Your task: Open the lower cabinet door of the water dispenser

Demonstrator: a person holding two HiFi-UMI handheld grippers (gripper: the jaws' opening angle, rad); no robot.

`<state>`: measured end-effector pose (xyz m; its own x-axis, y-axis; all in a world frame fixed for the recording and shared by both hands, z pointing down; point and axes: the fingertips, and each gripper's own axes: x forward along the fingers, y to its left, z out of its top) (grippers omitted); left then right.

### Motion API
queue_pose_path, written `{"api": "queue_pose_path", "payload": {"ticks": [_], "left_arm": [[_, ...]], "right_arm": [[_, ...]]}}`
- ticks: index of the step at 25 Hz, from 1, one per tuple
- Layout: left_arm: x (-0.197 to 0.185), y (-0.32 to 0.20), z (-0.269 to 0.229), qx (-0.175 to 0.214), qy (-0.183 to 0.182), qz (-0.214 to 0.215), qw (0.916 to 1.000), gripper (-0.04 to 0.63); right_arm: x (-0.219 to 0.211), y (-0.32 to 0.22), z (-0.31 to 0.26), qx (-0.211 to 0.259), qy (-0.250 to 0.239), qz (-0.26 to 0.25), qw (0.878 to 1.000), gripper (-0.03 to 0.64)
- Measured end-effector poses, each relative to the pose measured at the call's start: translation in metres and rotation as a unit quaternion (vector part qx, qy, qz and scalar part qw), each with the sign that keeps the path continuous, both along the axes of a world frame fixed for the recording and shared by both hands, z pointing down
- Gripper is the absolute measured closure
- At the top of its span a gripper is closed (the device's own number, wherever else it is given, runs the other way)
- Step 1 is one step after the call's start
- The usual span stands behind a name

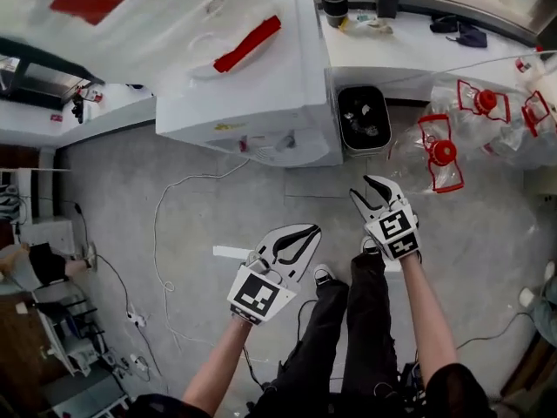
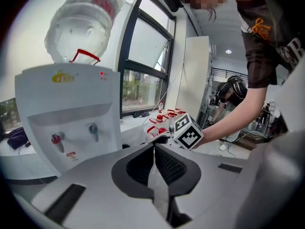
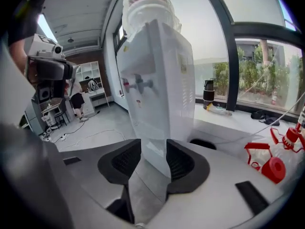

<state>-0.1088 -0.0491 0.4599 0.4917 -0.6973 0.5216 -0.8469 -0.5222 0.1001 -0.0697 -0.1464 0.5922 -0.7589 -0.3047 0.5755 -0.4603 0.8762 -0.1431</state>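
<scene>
The white water dispenser (image 1: pixel 252 103) stands ahead of me with a large water bottle (image 2: pixel 88 23) upside down on top. Its red and blue taps (image 2: pixel 74 135) face my left gripper (image 2: pixel 153 149), which hangs in front of it, apart, pads pressed together on nothing. In the left gripper view the gripper's body hides the lower cabinet door. My right gripper (image 3: pixel 153 159) is open and empty, framing the dispenser's (image 3: pixel 157 104) front right corner from a short way off. From the head view, both the left gripper (image 1: pixel 312 231) and the right gripper (image 1: pixel 363 188) hang over the floor, short of the dispenser.
A black bin (image 1: pixel 364 118) sits against the dispenser's right side. Several empty bottles with red handles (image 1: pixel 439 151) lie on the floor at right. A white cable (image 1: pixel 161 233) trails across the floor at left. A window ledge (image 1: pixel 409 46) runs behind. People stand in the background.
</scene>
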Motion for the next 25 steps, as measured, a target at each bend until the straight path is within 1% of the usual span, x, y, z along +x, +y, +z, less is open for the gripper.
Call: {"api": "queue_pose_path", "payload": {"ticks": [3,6,9,12,16,18,20,21,22,23,25], "left_arm": [[-0.004,-0.025,0.041,-0.013,-0.003,-0.007,0.9999,0.578],[-0.005,-0.051,0.076,-0.016,-0.006,-0.008,0.9998,0.578],[-0.005,-0.066,0.105,-0.025,-0.016,0.001,0.9995,0.578],[-0.006,-0.080,0.125,-0.023,-0.023,0.006,0.9995,0.578],[-0.012,-0.088,0.145,-0.017,-0.029,0.008,0.9994,0.578],[-0.017,-0.087,0.155,-0.021,-0.036,0.008,0.9991,0.578],[-0.022,-0.084,0.166,-0.028,-0.046,0.009,0.9985,0.578],[-0.024,-0.084,0.168,-0.030,-0.044,0.005,0.9986,0.578],[-0.024,-0.083,0.170,-0.031,-0.040,-0.001,0.9987,0.577],[-0.025,-0.083,0.170,-0.031,-0.036,-0.006,0.9989,0.578],[-0.026,-0.083,0.167,-0.027,-0.030,-0.015,0.9991,0.578]], "right_arm": [[-0.006,-0.021,0.053,-0.006,0.002,0.006,1.000,0.443],[-0.017,-0.038,0.100,-0.016,-0.003,0.005,1.000,0.434],[-0.030,-0.045,0.144,-0.013,0.002,-0.016,1.000,0.409],[-0.047,-0.055,0.177,0.000,0.010,-0.031,0.999,0.381],[-0.067,-0.071,0.205,0.030,0.029,-0.053,0.998,0.356],[-0.077,-0.080,0.212,0.043,0.034,-0.058,0.997,0.352],[-0.087,-0.087,0.216,0.057,0.044,-0.074,0.995,0.351],[-0.090,-0.088,0.218,0.063,0.052,-0.083,0.993,0.351],[-0.092,-0.090,0.219,0.066,0.058,-0.085,0.993,0.345],[-0.092,-0.091,0.220,0.062,0.059,-0.082,0.993,0.363],[-0.092,-0.092,0.219,0.042,0.048,-0.074,0.995,0.374]]}}
